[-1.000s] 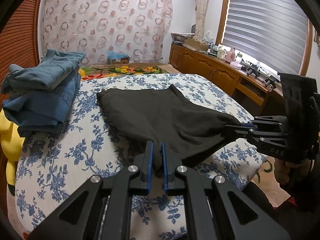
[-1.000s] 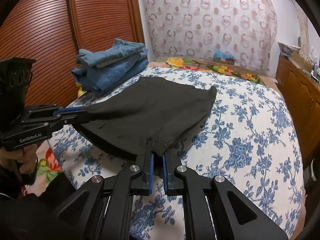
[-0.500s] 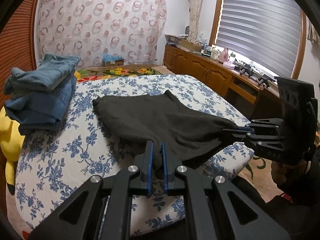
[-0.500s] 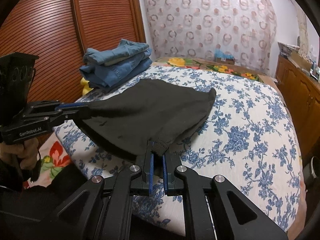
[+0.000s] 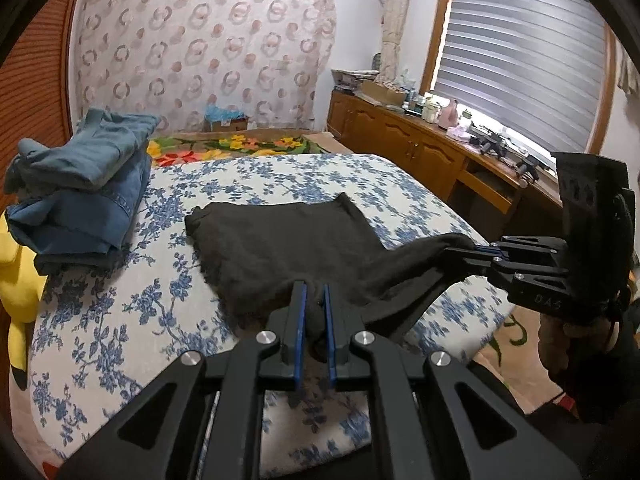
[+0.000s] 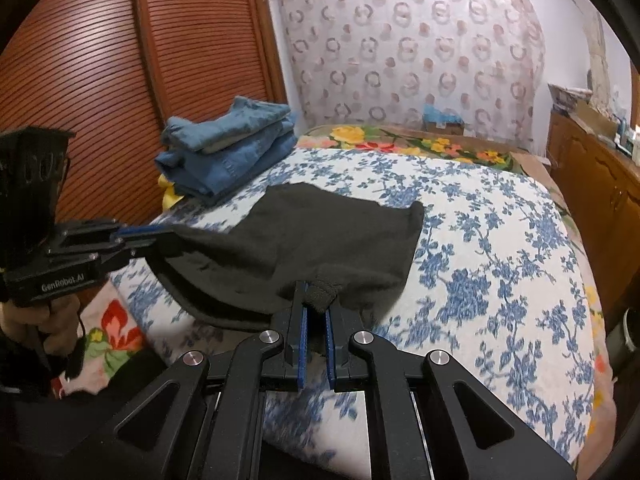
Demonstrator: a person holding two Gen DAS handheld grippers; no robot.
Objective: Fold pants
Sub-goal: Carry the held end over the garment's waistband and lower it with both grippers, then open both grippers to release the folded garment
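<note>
A: Pants [image 5: 288, 248], black. Where do they lie?

B: On the bed [image 5: 120, 300] with the blue-flowered cover. Far part flat on the cover; near edge raised off it and stretched between the two claws.

A: Left gripper [image 5: 314, 312]?

B: Fingers pressed onto a bunched wad of black cloth at 6 o'clock in its own view. Seen again from the right wrist at 9 o'clock, pinching a drawn-out corner.

A: Right gripper [image 6: 316, 312]?

B: Same: clamped on a thick hem fold at 6 o'clock in its own view. From the left wrist it sits at 3 o'clock, tips buried in a pulled corner.

A: Other items?

B: Stack of folded jeans [image 5: 80, 192] at 9 to 10 o'clock, apart from the pants. Yellow plush toy [image 5: 18, 292] just beside the stack, at the bed's edge.
</note>
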